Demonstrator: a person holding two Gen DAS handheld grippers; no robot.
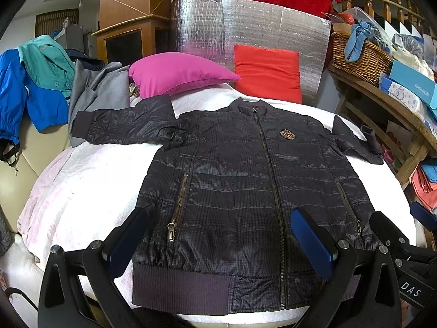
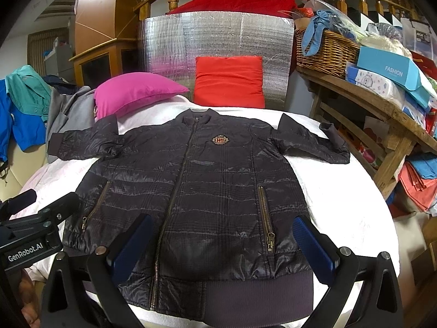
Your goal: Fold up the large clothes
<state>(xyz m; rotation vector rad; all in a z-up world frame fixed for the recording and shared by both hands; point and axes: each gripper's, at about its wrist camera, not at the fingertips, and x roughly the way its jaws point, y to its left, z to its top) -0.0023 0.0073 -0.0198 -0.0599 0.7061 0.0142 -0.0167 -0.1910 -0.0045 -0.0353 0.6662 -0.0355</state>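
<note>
A dark quilted zip-up jacket [image 1: 240,186] lies flat and face up on the white-covered bed [image 1: 90,180], sleeves spread to both sides, zip closed, crest badge on the chest. It also shows in the right wrist view [image 2: 196,191]. My left gripper [image 1: 218,218] is open and empty, hovering over the jacket's hem on its left half. My right gripper [image 2: 222,224] is open and empty, over the hem on its right half. The right gripper's fingers [image 1: 382,224] show at the left view's right edge; the left gripper's fingers [image 2: 60,205] show at the right view's left edge.
A pink pillow [image 1: 177,73] and a red pillow [image 1: 267,71] lie at the bed's head, against a silver foil panel [image 1: 245,24]. Blue, teal and grey clothes [image 1: 41,87] pile at the left. A wooden bench [image 1: 387,104] with a wicker basket [image 1: 357,54] and boxes stands at the right.
</note>
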